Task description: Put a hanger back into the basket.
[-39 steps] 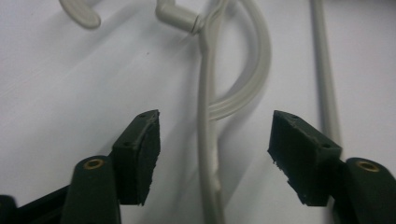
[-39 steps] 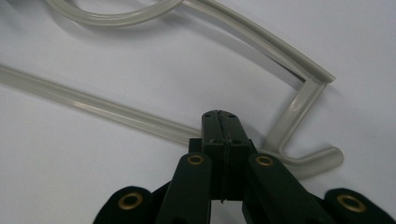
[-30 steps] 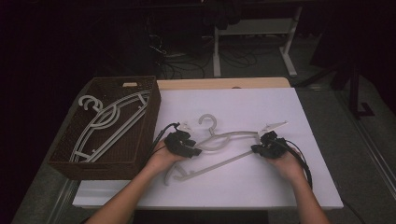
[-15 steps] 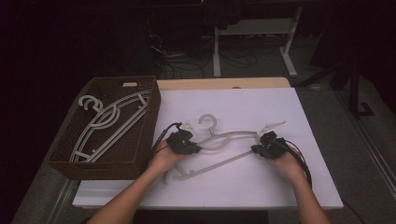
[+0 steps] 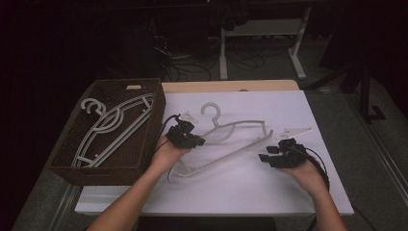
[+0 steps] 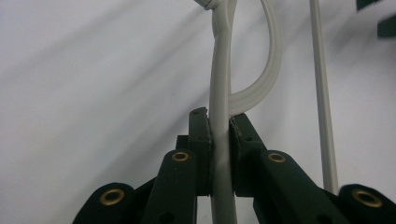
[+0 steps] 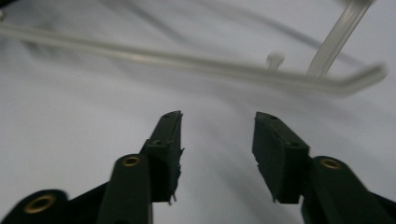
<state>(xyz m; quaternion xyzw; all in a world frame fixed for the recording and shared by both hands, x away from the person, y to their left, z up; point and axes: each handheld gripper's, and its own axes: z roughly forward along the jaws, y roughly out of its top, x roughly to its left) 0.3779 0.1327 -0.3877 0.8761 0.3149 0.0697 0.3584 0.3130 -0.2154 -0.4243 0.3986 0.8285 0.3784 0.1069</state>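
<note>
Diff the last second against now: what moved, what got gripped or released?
The right gripper has just been opening and has let go of the white hanger; nothing is between its jaws, and it has backed off the hanger's end. The left gripper closed on the hanger's arm and has tilted that side up off the white table. The wicker basket and the hangers in it stayed put.

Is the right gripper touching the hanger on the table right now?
Apart. The right gripper view shows the right gripper with jaws spread, nothing between them; they have just been opening. The white hanger lies beyond the tips, a clear gap between.
</note>
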